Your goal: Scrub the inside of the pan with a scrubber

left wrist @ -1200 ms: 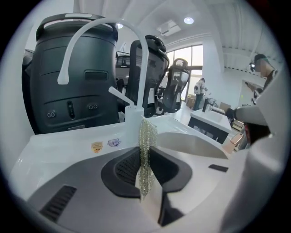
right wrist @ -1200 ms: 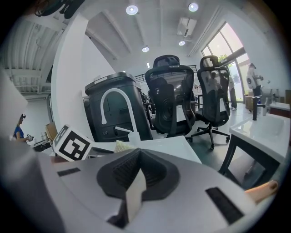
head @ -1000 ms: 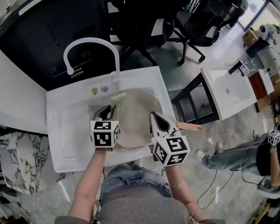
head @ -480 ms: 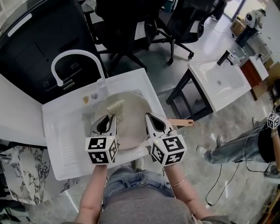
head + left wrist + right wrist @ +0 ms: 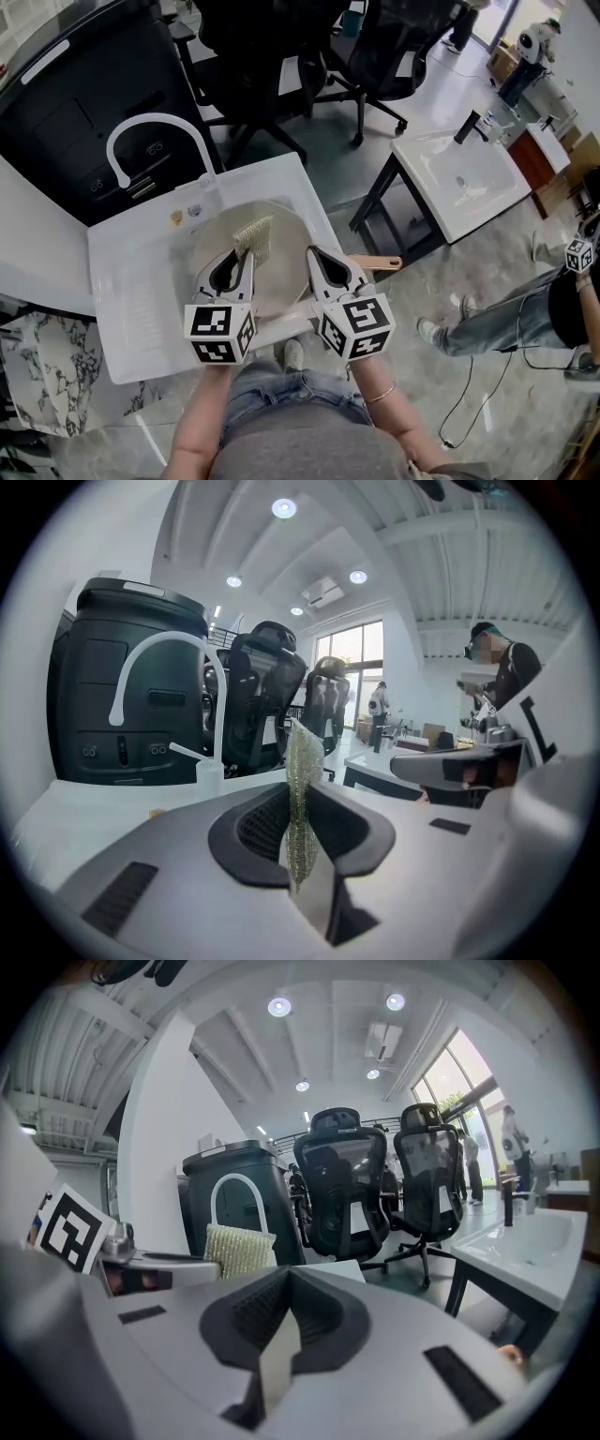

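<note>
A round beige pan point(image 5: 284, 246) lies in the white sink point(image 5: 127, 291), its copper-coloured handle point(image 5: 379, 263) sticking out to the right over the rim. My left gripper point(image 5: 246, 255) is shut on a pale mesh scrubber point(image 5: 254, 235), which stands up between the jaws point(image 5: 298, 799) over the pan's far half. My right gripper point(image 5: 315, 253) hovers over the pan's right side near the handle, shut with nothing in it point(image 5: 284, 1327). The right gripper view shows the scrubber point(image 5: 238, 1250) to its left. Neither gripper view shows the pan.
A white arched faucet point(image 5: 150, 131) rises behind the sink. Black office chairs point(image 5: 281, 56) and a dark cabinet point(image 5: 66, 103) stand beyond it. A second white sink on a black frame point(image 5: 459, 183) is at the right, with a person point(image 5: 562, 309) at the right edge.
Both grippers have drawn back a little toward me over the pan, and the head view has shifted. The scrubber stays in the left gripper.
</note>
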`<action>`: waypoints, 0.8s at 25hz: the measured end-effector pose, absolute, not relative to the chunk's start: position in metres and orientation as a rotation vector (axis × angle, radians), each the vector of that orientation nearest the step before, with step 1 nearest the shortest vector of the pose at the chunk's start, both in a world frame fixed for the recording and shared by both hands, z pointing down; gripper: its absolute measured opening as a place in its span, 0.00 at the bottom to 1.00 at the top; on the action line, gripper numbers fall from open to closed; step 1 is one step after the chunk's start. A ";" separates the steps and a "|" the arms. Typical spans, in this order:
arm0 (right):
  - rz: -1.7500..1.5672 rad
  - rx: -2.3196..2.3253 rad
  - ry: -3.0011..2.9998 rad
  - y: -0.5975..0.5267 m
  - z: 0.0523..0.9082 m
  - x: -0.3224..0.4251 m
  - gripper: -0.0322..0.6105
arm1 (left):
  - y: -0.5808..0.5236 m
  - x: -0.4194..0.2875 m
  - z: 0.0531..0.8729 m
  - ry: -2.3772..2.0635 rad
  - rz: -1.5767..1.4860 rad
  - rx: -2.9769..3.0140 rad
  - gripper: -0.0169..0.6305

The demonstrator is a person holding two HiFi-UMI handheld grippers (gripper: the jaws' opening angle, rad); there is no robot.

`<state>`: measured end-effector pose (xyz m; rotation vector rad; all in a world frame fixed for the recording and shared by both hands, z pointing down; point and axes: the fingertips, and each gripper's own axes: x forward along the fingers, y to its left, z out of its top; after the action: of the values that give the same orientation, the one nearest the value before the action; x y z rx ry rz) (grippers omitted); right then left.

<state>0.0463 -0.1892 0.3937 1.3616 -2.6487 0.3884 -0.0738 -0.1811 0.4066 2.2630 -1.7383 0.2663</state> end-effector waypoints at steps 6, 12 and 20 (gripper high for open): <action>0.355 1.326 -2.664 -0.183 0.395 0.048 0.06 | -0.173 -0.067 0.405 -1.772 0.252 2.261 0.13; 0.351 1.308 -2.671 -0.183 0.396 0.046 0.06 | -0.171 -0.071 0.409 -1.792 0.244 2.228 0.13; 0.343 1.305 -2.665 -0.184 0.398 0.044 0.06 | -0.172 -0.077 0.412 -1.793 0.231 2.211 0.13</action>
<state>0.0442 -0.1845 0.3982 1.3054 -2.6652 0.3434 -0.0767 -0.1719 0.4116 2.2105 -1.7934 0.2313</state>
